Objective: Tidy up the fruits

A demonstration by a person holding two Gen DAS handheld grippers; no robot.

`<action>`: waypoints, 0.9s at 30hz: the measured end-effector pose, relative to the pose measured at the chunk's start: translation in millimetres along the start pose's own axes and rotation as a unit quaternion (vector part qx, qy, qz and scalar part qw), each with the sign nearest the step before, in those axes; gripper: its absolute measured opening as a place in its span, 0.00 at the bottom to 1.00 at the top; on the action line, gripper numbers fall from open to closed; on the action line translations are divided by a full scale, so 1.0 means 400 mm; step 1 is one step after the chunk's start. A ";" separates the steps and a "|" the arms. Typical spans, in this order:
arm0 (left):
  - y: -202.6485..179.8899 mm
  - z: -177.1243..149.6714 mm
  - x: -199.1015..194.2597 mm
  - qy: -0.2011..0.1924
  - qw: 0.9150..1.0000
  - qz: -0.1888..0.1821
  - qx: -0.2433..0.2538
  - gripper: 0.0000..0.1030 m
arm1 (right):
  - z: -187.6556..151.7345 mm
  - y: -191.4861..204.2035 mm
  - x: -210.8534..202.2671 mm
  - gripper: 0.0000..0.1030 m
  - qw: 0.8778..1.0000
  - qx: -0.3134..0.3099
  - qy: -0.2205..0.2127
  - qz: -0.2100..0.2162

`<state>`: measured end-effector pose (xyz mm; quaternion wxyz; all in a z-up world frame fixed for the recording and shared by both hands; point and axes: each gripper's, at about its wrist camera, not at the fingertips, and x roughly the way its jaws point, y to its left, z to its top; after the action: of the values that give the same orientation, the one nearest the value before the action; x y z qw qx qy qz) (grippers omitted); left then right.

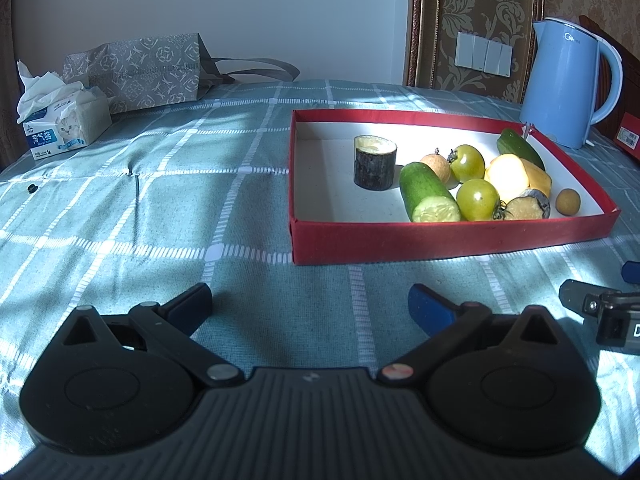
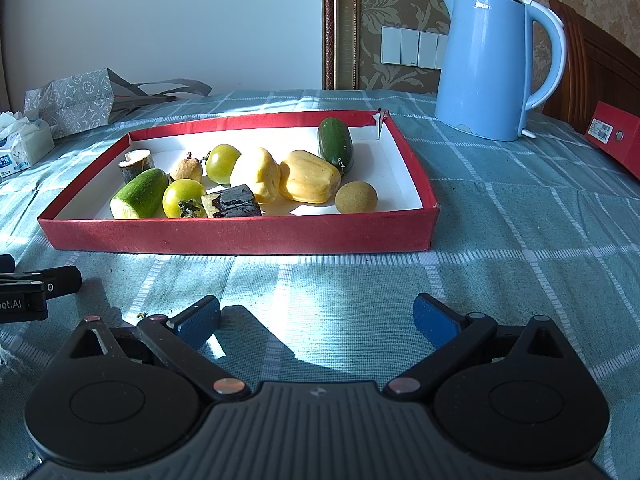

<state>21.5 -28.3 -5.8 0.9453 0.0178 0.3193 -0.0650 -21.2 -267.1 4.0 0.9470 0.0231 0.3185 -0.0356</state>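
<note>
My grippers are matt black plastic, ribbed on the body, with shiny metal rivets (image 2: pixel 229 386) at the joints and textured blue pads (image 2: pixel 434 320). The bed cover (image 1: pixel 160 200) is a woven checked cloth, slightly coarse. The tray (image 2: pixel 240 236) looks like cardboard, fuzzy red outside and plain white paper inside. The tomatoes (image 2: pixel 222 163) are smooth and glossy, the cucumber (image 2: pixel 335 144) is waxy, and its cut ends look wet and grainy. The kettle (image 2: pixel 484 64) is smooth satin blue plastic. The bag (image 1: pixel 136 74) is printed paper, and the headboard (image 2: pixel 592 64) is varnished wood.
</note>
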 end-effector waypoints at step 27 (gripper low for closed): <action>-0.056 -0.010 -0.007 0.003 0.998 -0.038 0.047 1.00 | 0.000 0.001 0.000 1.00 1.000 0.001 0.001 -0.005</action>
<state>13.9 -50.1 -7.2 0.9393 0.0505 0.3191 -0.1153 -21.0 -266.6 4.1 0.9465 0.0221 0.3193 -0.0407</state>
